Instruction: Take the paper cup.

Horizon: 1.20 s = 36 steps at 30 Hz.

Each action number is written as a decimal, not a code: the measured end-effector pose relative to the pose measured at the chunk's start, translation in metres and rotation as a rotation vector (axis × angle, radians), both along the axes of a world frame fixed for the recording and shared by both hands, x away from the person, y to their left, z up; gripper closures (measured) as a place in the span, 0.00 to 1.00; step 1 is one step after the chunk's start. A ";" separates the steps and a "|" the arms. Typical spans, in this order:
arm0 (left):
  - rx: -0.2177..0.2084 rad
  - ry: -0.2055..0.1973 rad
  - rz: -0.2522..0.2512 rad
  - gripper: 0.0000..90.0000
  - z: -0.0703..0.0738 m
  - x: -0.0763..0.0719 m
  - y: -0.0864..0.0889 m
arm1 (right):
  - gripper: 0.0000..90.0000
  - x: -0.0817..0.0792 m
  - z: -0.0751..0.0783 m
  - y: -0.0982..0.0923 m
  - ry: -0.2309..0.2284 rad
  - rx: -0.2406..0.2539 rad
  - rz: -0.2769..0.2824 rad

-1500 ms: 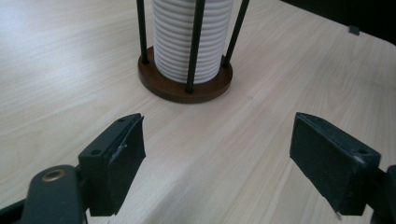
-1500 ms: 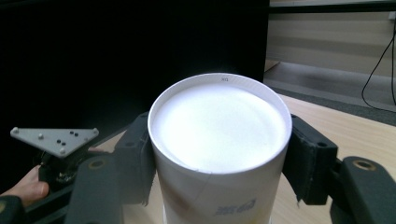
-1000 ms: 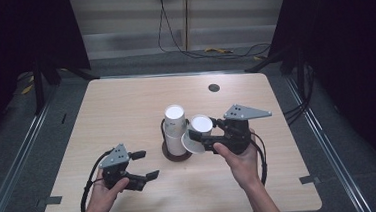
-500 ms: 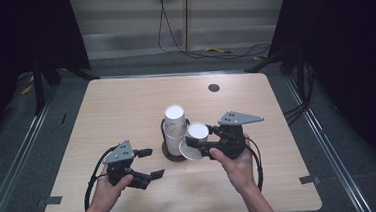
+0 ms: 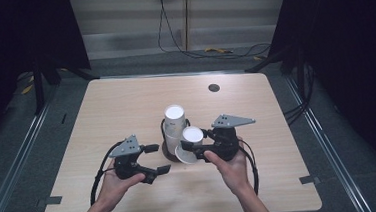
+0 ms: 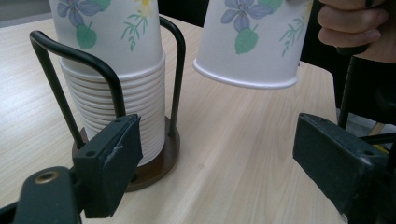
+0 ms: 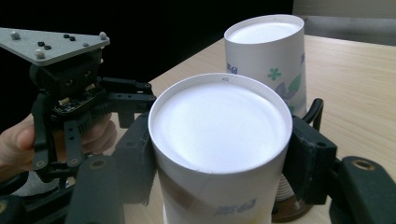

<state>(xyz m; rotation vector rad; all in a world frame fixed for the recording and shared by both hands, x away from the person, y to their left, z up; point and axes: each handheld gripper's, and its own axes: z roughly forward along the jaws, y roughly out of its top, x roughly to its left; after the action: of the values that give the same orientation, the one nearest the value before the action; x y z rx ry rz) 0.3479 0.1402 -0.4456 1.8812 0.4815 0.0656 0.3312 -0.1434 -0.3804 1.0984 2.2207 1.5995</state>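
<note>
On the pale wooden counter (image 5: 126, 105), the left tool (image 5: 154, 159) sits low at the near left with its two black jaws spread wide apart and nothing between them; in the left gripper view the right jaw is cut off by the frame edge. Just to its right stands the stack of upside-down white paper cups with a flower print (image 5: 174, 121), nested inside a black wire holder on a round dark base (image 6: 161, 161); the near jaw hides part of that base, and the top of the stack runs out of the left gripper view. Further right, the single white flower-print paper cup (image 5: 189, 145) hangs bottom-up and tilted just beside the stack, off the counter surface, its rim clear of the wood. The right tool (image 5: 193, 146) is clamped on its sides. In the right gripper view the cup's flat bottom blocks the jaw pads, so their contact is hard to make out.
</note>
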 end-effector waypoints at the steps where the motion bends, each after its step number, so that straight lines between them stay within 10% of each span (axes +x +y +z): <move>1: -0.005 0.002 0.010 0.18 -0.001 0.000 0.000 | 0.40 0.000 -0.001 0.001 0.000 0.001 0.002; 36: 0.014 0.012 -0.004 0.18 -0.012 -0.010 -0.015 | 0.40 -0.004 -0.029 0.048 0.038 -0.010 0.102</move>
<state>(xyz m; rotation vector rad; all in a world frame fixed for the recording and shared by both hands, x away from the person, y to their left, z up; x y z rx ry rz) 0.3374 0.1251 -0.4575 1.8971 0.4873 0.0551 0.3270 -0.0951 -0.4093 1.0370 2.3419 1.6183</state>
